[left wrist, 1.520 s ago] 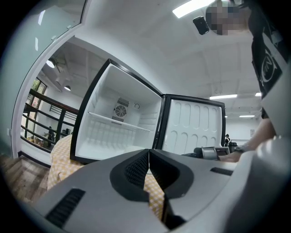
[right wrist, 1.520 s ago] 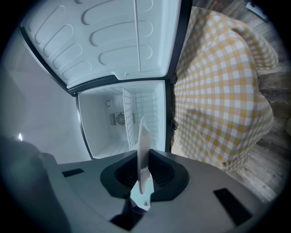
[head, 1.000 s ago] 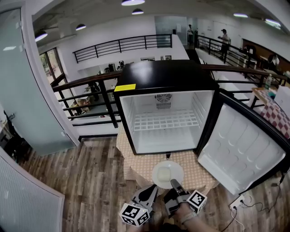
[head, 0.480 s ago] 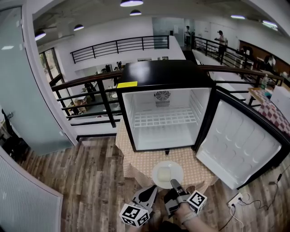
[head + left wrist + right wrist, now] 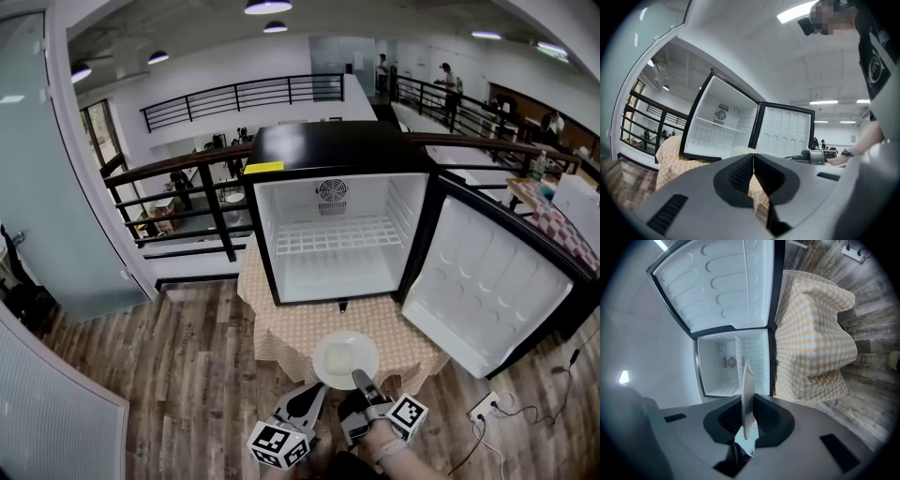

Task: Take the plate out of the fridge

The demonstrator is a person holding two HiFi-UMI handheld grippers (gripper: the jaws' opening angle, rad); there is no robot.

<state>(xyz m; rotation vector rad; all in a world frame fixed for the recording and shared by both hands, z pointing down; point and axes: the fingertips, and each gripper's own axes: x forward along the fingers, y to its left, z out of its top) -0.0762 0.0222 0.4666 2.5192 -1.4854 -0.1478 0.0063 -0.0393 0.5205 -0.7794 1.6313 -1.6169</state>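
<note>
- Left tool (image 5: 753, 158): jaws shut flat against each other, nothing gripped; held low beside the right tool.
- Right tool (image 5: 747, 414): jaws clamped on the near rim of the plate (image 5: 322, 351), which is seen edge-on in the right gripper view.
- Black-and-white square markers are seen on both cubes; no readable text.
- Plate is out of the fridge (image 5: 328, 146), at the front edge of the desk (image 5: 281, 330). Whether it rests on the yellow-checked cloth can't be told.
- A pale yellow square item (image 5: 339, 358) is carried on the plate.
- A white power strip (image 5: 488, 407) lies on the wood floor at right.
- Fridge is set on the desk behind the plate, with its door (image 5: 487, 292) swung fully open to the right.
- A wire shelf (image 5: 337, 236) and a fan grille (image 5: 331, 192) are visible inside.
- A yellow label (image 5: 263, 168) is stuck on the top front edge; its print is too small to read.
- A black railing (image 5: 187, 187) is seen behind, with people (image 5: 444, 82) on the far walkway.
</note>
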